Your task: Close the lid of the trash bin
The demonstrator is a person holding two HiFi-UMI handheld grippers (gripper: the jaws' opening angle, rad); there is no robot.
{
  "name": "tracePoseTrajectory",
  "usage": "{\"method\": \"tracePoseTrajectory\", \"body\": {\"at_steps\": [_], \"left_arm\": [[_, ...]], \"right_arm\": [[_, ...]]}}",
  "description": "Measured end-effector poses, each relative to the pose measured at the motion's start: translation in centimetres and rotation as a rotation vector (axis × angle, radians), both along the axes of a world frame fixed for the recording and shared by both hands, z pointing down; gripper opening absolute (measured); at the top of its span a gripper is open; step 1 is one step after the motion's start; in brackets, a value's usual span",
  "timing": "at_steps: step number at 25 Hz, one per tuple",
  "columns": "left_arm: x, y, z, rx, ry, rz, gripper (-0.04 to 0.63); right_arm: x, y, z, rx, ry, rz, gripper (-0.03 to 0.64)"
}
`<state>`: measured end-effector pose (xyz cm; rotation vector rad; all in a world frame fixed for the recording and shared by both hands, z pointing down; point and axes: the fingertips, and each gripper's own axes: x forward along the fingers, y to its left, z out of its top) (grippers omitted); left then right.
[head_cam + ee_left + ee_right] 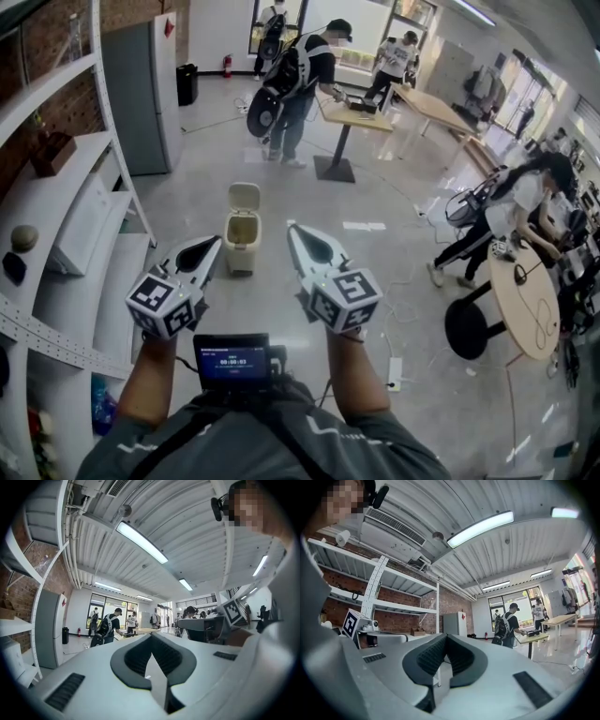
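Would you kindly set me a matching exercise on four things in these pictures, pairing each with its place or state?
Things:
1. trash bin
2. grey cabinet
3. round table
4. left gripper

Places or states:
A. at the head view's right edge
B. jaws together, holding nothing
C. on the floor, lid raised
D. beside the white shelves, upper left

Pairs: 1-C; 2-D; 3-A; 4-B.
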<state>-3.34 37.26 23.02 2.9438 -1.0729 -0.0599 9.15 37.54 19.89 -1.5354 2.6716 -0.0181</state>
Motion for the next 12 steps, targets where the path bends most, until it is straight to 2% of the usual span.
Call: {"method": "tracePoseTrajectory", "body": {"at_steps": [5,12], "left_arm": [[2.5,-1.8,-0.1,0.008,-0.001,-0.015,-0.005],[3.8,-3.9,-0.1,0.005,-0.024,-0.038,-0.005]], "right_arm": [[2.4,-1.8,0.2,0.001,0.011,-0.024,0.011],[3.9,-4.3,0.3,0.007,-0.012,-0.050,0.011]]}}
